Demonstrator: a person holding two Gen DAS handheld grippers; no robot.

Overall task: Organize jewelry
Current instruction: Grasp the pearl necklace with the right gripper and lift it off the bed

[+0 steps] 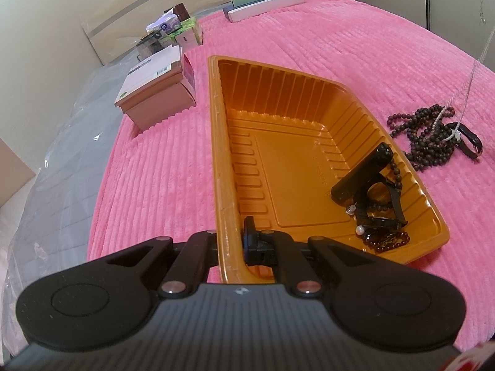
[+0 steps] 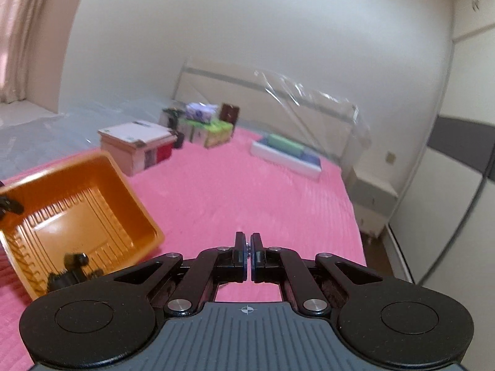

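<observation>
An orange plastic tray (image 1: 213, 123) lies on a pink ribbed blanket (image 1: 309, 46). My left gripper (image 1: 230, 232) is shut on its near left wall, one finger inside and the other outside. Black pieces, pearls and dark beads (image 1: 371, 191) lie in the tray's near right corner. Right of the tray sits a heap of dark bead strands (image 1: 433, 136) with a black ring. A thin silver chain (image 1: 468, 89) rises taut from the heap towards the upper right. My right gripper (image 2: 248, 238) is shut, with a small silver glint pinched between its pads, above the blanket and right of the tray (image 2: 145, 207).
A pink and white box (image 1: 157, 92) stands left of the tray, with several small cartons (image 1: 182, 31) behind it. Flat boxes (image 1: 263, 3) lie at the blanket's far edge. Clear plastic sheeting (image 1: 62, 154) covers the bed on the left. A wardrobe (image 2: 448, 201) stands on the right.
</observation>
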